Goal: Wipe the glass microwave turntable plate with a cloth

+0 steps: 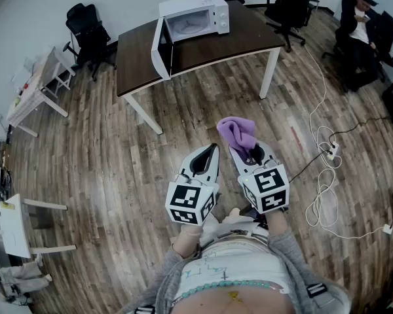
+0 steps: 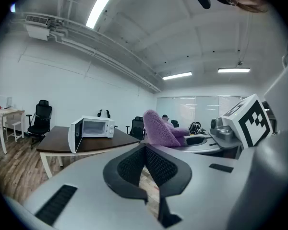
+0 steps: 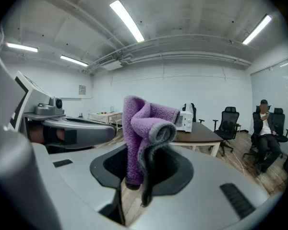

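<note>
Two grippers are held out in front of me above a wooden floor. My left gripper has its jaws pressed together with nothing between them. My right gripper is clamped on a purple cloth, which bunches up above the jaws in a soft, floppy fold.

Far ahead and a little to the left stands a dark bench. A white microwave sits on it with its door swung open to the left. I cannot make out the glass plate from here. I judge that it is inside the microwave, well apart from both grippers.

I expect the plate to be stiff, fairly heavy, slippery and breakable. I would hold it by the rim with the empty left gripper. The cloth is light and limp, so wiping needs firm pressure from the right gripper.
</note>
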The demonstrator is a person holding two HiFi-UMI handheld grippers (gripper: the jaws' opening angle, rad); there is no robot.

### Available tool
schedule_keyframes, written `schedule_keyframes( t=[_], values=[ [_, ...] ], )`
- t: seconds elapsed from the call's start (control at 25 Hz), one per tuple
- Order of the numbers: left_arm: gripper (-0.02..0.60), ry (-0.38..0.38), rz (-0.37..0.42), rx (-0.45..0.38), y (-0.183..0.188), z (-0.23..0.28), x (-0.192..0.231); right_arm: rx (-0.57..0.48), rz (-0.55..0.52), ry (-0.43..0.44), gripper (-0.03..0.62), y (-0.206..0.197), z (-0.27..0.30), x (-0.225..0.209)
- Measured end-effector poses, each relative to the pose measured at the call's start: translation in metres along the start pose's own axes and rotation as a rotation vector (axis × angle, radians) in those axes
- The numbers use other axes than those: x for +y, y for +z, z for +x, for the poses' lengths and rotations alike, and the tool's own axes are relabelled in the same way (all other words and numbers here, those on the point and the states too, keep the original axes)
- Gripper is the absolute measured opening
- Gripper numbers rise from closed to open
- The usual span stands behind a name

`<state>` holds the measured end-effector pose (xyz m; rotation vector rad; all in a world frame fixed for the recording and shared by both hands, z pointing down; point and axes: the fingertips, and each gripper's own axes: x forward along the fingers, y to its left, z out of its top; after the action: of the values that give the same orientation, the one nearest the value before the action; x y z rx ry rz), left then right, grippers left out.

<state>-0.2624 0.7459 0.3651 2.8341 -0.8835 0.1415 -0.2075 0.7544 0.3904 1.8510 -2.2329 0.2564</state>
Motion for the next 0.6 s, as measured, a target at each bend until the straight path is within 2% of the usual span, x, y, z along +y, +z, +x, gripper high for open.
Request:
schedule_keyframes(
  t=[0.24,0.6],
  values=[
    [0.011,-0.006,-0.003,-0.003,-0.003,0.005,-0.011,-0.016,0.033,0.017,0.118,-0.003,-0.009,-0.007],
    [0.011,0.007,-0.046,0.029,-0.021,0.005,-0.01,0.037,0.04,0.077,0.118,-0.02,-0.006,-0.007]
  ],
)
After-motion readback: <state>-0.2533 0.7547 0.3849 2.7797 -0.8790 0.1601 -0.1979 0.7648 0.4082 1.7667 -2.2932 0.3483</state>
